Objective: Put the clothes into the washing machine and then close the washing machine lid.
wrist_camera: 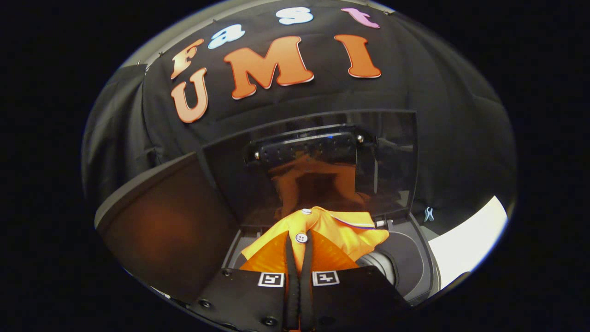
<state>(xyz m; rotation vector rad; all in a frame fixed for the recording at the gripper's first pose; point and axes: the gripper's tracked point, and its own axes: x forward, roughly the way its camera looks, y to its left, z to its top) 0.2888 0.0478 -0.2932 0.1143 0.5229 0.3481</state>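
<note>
Now the gripper (298, 258) has its fingers clenched on the orange shirt (336, 230) by the button placket, hanging it over the washing machine (410, 258) opening below the raised lid (313, 157), and that soft, light, floppy cloth should drape and bunch.

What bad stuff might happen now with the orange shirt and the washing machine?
1. The gripper is shut on the orange shirt, which hangs over the washing machine's opening. If let go now, part of it might drape over the rim instead of dropping in.
2. The lid stands open right behind the shirt. Closing it with cloth on the rim could trap the shirt.
</note>
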